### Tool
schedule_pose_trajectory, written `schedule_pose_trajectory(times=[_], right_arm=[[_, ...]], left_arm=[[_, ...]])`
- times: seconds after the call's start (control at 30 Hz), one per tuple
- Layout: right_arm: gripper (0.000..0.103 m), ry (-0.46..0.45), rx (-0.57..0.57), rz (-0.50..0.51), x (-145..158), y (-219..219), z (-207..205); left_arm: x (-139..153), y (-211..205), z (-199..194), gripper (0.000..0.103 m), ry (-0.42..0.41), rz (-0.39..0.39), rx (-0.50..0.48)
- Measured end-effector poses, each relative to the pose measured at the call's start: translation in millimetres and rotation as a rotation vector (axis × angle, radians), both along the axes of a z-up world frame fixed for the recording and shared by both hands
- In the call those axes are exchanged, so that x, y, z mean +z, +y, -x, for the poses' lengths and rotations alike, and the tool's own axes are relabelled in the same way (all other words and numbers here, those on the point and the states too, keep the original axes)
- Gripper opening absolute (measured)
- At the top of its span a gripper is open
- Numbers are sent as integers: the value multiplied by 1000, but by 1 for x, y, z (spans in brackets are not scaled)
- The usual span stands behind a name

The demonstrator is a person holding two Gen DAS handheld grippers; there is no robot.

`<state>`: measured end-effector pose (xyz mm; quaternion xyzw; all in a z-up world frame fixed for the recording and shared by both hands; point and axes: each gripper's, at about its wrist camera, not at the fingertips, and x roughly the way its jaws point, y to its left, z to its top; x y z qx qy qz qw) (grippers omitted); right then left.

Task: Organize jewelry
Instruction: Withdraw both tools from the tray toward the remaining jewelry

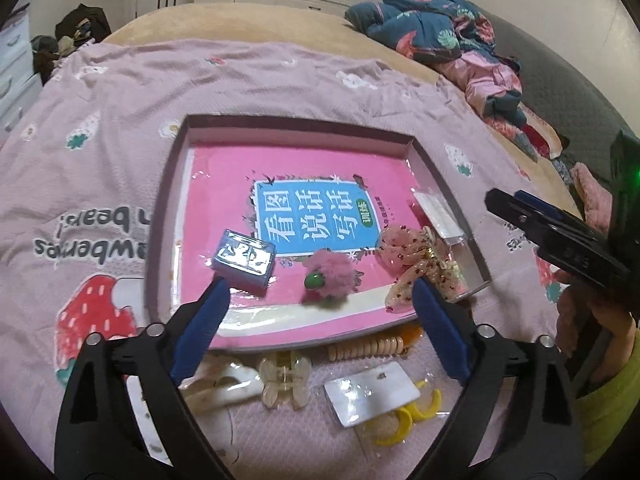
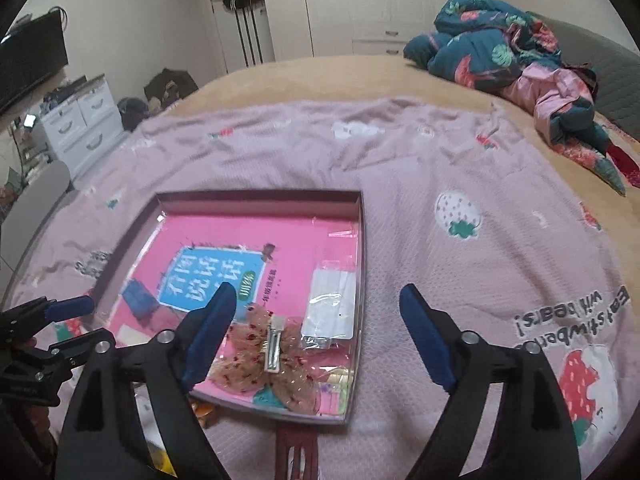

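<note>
Left tongs point(image 1: 320, 300) wide apart, nothing between them, hovering over the near edge of the shallow tray point(image 1: 168, 184) on the bed; right tongs point(image 2: 316, 320) also wide and empty, over the tray's near right corner point(image 2: 362, 240). Tray floor is a pink book cover point(image 1: 224, 184) with a blue title panel, under glare. In the tray: blue patterned box point(image 1: 245, 261) near left, tilted; fluffy pink hair piece with a green bead point(image 1: 330, 276) in the middle; sheer sequinned bow clip point(image 2: 272, 364) near right, metal clip side up in the right wrist view; clear packet with a white card point(image 2: 332, 308) along the right wall, contents too glossy to read. In the right wrist view the left finger of the right tongs hides part of the title panel and the fluffy piece. Outside the tray on the pink strawberry blanket point(image 1: 120, 92), just beside the near wall: clear butterfly claw clip point(image 1: 285, 380), white curved clip point(image 1: 234, 386) half hidden behind the tong arm, beaded cream piece point(image 1: 366, 349) touching the wall, yellow hoop earrings on a white card point(image 1: 370, 396) in a plastic sleeve. Dark red comb-like item point(image 2: 296, 454) cut off at the frame bottom, can't identify it. Small orange object point(image 2: 204, 410) beside the tray corner, unclear.
</note>
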<state>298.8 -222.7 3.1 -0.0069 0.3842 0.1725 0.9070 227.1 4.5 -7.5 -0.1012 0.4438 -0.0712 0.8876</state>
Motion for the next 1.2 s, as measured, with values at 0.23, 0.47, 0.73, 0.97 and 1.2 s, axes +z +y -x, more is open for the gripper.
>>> schedule_pose_trajectory(times=[0.23,0.47,0.73,0.97,1.2], right_arm=[[84,-68,0,-47,36,-8,29],[92,-143,2,-59,69,-12,60],[93,-187,21,-64,90,-13,94],[93,-189,49,-58,87,-11,124],[94,-138,87,-39,62,1,146]], left_arm=[[31,7,19,92,-60,0,21],[58,17,38,93,-111,19,50],[72,23,64,93,-150,31,66],[69,29,89,93,-151,14,70],[47,41,109,93,-126,-19,87]])
